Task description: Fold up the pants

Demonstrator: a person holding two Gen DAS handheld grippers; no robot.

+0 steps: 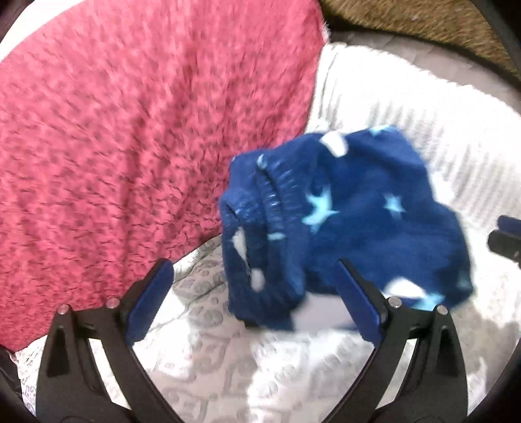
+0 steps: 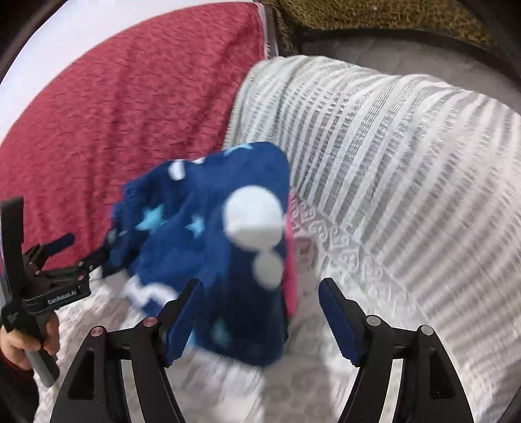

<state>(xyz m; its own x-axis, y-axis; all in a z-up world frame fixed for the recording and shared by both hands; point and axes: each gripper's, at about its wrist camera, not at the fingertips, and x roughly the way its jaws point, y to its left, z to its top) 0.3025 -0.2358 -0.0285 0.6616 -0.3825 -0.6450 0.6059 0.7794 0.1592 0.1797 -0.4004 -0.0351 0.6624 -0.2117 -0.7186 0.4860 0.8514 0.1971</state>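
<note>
The blue fleece pants, printed with pale stars and white blobs, are a blurred, bunched heap on the bed. In the left wrist view my left gripper is open wide, and the heap's lower edge hangs between and just beyond its fingertips without either pad pressing on it. My right gripper's tip shows at the right edge. In the right wrist view the pants drape over the left finger of my right gripper, which is open. My left gripper stands open at the pants' left side, held by a hand.
A red fluffy blanket covers the left and far side. A white ribbed blanket is bunched on the right. Below lies a white sheet with a grey pattern. A pink strip shows behind the pants. Brown carpet lies beyond.
</note>
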